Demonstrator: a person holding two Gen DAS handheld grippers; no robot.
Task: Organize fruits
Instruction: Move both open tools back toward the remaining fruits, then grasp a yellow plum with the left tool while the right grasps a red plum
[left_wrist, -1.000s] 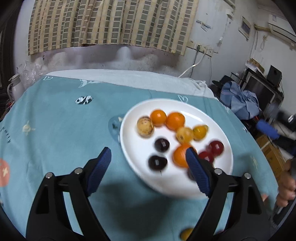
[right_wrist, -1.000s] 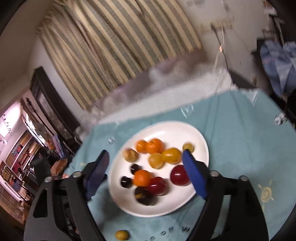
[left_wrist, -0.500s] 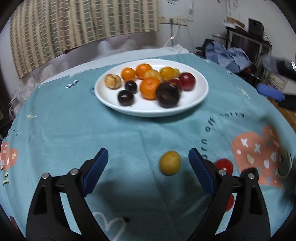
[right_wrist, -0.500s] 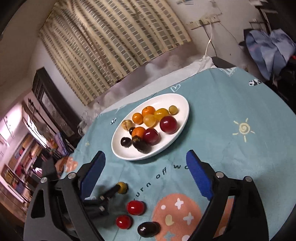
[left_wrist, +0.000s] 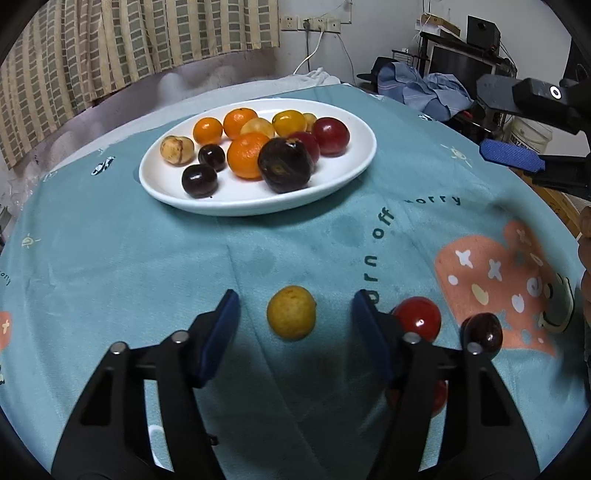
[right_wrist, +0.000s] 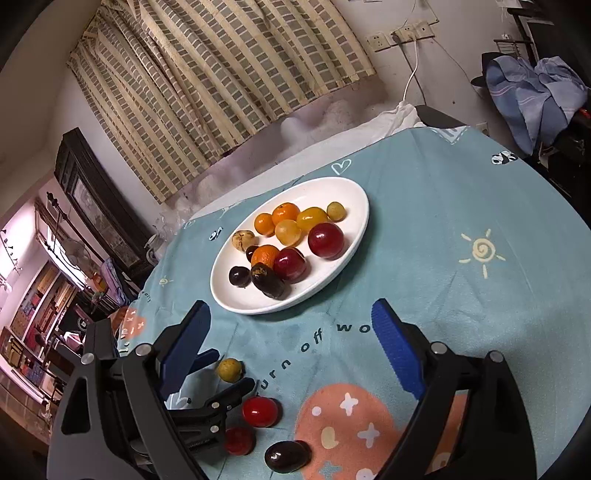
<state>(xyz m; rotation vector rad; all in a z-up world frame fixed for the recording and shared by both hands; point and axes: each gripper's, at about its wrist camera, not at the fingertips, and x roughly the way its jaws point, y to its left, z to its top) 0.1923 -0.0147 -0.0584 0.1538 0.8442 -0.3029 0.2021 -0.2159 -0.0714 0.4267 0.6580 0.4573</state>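
Round table under teal cloth (left_wrist: 147, 295), striped curtain (right_wrist: 229, 74) behind. White plate (left_wrist: 354, 173) mid-table, piled with oranges, plums, yellow fruit. Loose yellow fruit (left_wrist: 291, 312) on cloth between pads of left gripper (left_wrist: 295, 317); jaws just been closing, gap each side, nothing grasped. Red fruit (left_wrist: 419, 319) just beside right pad, dark plum (left_wrist: 484, 332) further right. Right gripper (right_wrist: 291, 332) spread wide, empty, over bare cloth. Risk: round fruit squirts out if pads land off-centre; pad may nudge red fruit rolling.
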